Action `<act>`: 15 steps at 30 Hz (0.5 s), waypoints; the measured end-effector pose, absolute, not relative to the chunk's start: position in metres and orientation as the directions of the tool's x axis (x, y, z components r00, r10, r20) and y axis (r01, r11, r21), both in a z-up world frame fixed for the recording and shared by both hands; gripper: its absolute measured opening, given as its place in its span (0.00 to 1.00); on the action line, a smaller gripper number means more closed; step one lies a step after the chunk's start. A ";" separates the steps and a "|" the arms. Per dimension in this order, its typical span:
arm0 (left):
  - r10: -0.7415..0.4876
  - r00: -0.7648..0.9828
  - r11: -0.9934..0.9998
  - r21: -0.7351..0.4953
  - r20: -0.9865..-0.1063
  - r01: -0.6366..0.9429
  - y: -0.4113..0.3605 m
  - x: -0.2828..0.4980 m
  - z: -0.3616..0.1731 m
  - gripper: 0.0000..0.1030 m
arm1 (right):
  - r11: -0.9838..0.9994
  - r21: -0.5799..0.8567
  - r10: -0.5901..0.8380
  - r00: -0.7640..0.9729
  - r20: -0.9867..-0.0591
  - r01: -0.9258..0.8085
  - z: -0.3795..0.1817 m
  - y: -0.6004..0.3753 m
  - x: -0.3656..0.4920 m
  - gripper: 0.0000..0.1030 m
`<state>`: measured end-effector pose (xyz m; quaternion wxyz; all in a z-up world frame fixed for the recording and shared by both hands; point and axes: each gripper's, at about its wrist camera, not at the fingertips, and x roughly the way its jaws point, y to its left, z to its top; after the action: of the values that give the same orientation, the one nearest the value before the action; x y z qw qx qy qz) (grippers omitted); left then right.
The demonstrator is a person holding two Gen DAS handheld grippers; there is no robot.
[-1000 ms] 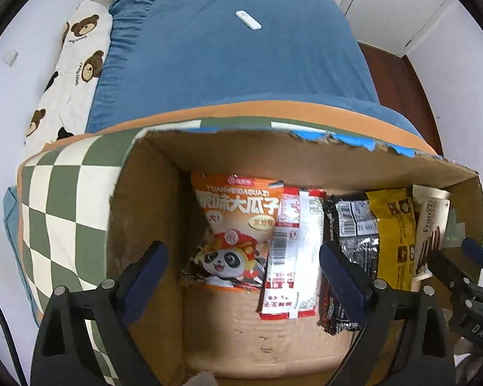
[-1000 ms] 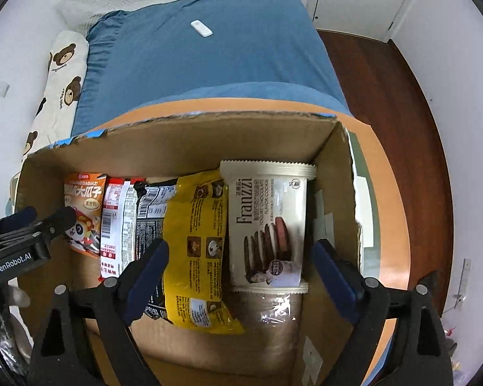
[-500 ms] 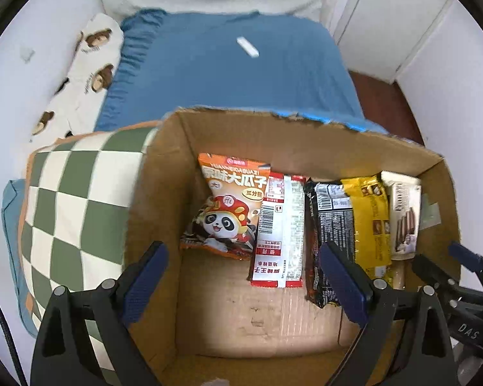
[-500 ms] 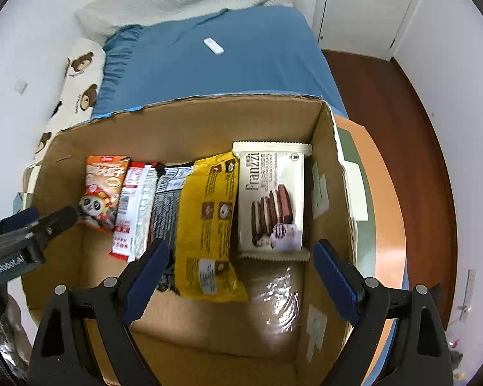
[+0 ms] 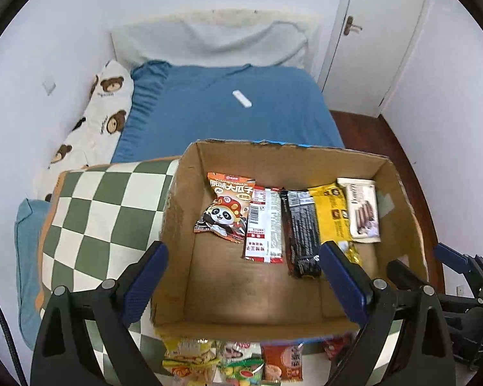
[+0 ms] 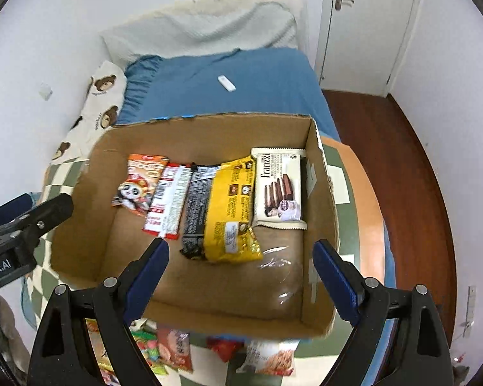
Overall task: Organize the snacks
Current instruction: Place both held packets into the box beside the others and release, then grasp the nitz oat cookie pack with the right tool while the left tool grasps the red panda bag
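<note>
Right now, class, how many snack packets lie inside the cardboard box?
5, in a row from left to right inside the cardboard box: orange panda bag, red-white packet, black packet, yellow packet, Franzzi cookies. None appears hidden.

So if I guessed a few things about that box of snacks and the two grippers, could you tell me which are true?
1. Five snack packets lie in a row in the cardboard box. True.
2. The panda packet sits at the right end of the row. False: it is at the left end; the Franzzi cookie pack is at the right end.
3. The right gripper holds the yellow packet. False: its jaws stand open and empty above the box.
4. More snacks lie outside the box on the checkered cloth. True.
5. The left gripper is open. True.
</note>
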<state>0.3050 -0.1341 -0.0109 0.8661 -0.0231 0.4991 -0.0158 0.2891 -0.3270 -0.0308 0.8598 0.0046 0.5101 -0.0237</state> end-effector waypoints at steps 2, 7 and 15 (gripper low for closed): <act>-0.048 0.522 0.999 -0.049 -0.851 0.012 -0.137 0.292 -0.002 0.93 | 0.999 -0.019 -0.037 0.503 -0.863 0.041 -0.021 -0.324 0.275 0.90; -0.053 0.570 0.999 -0.050 -0.820 0.021 -0.141 0.259 0.020 0.93 | 0.999 -0.012 -0.031 0.574 -0.819 0.037 0.006 -0.318 0.236 0.90; -0.063 0.616 0.997 -0.070 -0.785 0.013 -0.145 0.211 0.044 0.93 | 0.999 0.046 0.018 0.627 -0.779 0.028 0.033 -0.321 0.186 0.90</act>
<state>0.2107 -0.1448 0.0438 0.8985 -0.0285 0.4376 -0.0210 0.1859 -0.3207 0.0327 0.9016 0.0267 0.4317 -0.0026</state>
